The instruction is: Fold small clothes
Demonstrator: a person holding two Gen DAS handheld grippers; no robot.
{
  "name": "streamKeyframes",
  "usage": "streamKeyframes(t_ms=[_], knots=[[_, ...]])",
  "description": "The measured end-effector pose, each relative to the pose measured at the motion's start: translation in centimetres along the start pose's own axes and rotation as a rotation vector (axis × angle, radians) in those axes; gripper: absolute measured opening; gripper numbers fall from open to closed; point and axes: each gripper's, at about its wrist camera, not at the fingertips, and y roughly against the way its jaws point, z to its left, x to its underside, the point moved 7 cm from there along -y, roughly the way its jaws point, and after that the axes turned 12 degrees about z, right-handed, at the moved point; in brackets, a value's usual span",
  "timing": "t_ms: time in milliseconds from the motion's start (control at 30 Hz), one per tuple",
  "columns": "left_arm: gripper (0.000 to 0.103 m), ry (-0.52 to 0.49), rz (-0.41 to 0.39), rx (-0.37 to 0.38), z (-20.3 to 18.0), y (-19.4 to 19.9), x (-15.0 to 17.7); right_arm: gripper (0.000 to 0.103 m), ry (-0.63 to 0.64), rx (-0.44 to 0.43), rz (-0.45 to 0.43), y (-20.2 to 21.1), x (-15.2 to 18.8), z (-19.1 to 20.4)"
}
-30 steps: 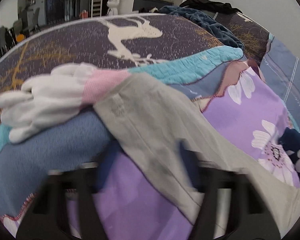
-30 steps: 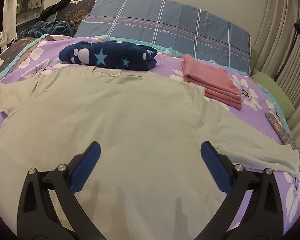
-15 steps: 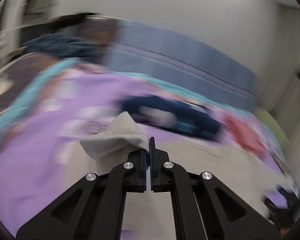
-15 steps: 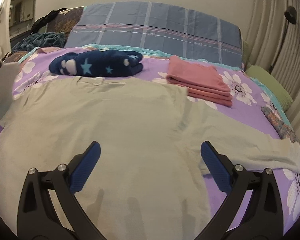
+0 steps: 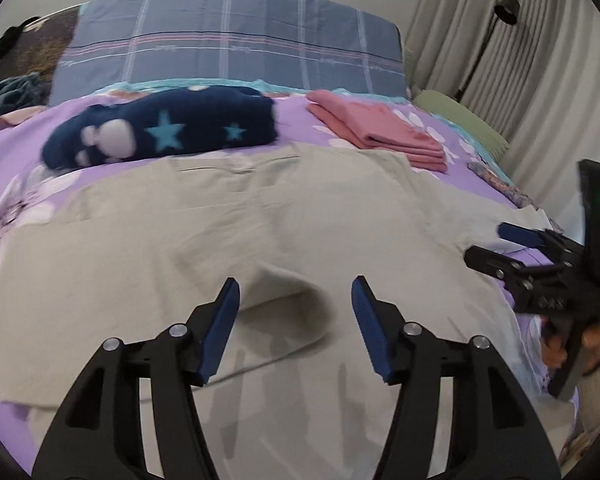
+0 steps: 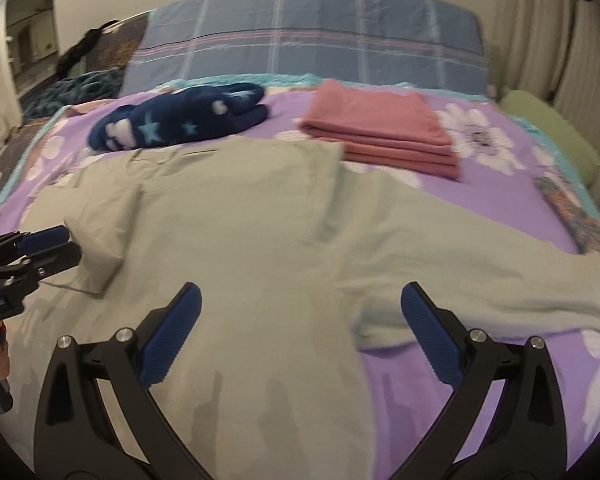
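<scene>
A grey-green long-sleeved shirt lies spread on the purple flowered bedspread. Its left sleeve is folded in over the body. My left gripper hovers above that sleeve's end; its jaws are opening and the pads press on nothing. The right sleeve stretches out to the right. My right gripper stands wide over the shirt's right side, closing slightly, with nothing between its fingers. Each view shows the other gripper: the right gripper and the left gripper.
Behind the shirt lie a navy star-patterned fleece and a folded pink stack. A plaid blue pillow is at the headboard, a green pillow at the right. Curtains and a floor lamp stand beyond the bed's right edge.
My left gripper carried the left sleeve from the bed's left side across onto the shirt's body, then opened and let it go. My right gripper shifted to the right, toward the right sleeve.
</scene>
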Motion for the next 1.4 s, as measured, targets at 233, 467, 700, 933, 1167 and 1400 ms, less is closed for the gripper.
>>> streamKeyframes(t_ms=[233,467,700,933,1167,1400], knots=[[0.061,0.041,-0.026,-0.119,4.9,3.3,1.9,0.053,0.269,-0.147,0.028,-1.1,-1.6,9.1],[0.061,0.095,0.016,-0.211,8.6,2.1,3.7,0.067,0.598,-0.063,-0.012,-2.5,0.6,18.4],[0.061,0.050,0.029,-0.294,9.4,2.1,4.8,0.004,0.124,-0.271,0.110,-3.7,-1.6,9.1],[0.062,0.087,0.049,-0.329,12.0,3.0,7.0,0.065,-0.008,-0.351,0.166,-3.9,-1.2,4.0],[0.074,0.070,0.039,-0.479,14.0,5.2,8.1,0.064,0.079,-0.318,0.204,-8.6,-4.1,8.3],[0.080,0.159,0.057,-0.520,18.0,5.1,8.5,0.005,0.104,-0.294,-0.020,-1.8,-6.9,8.6]])
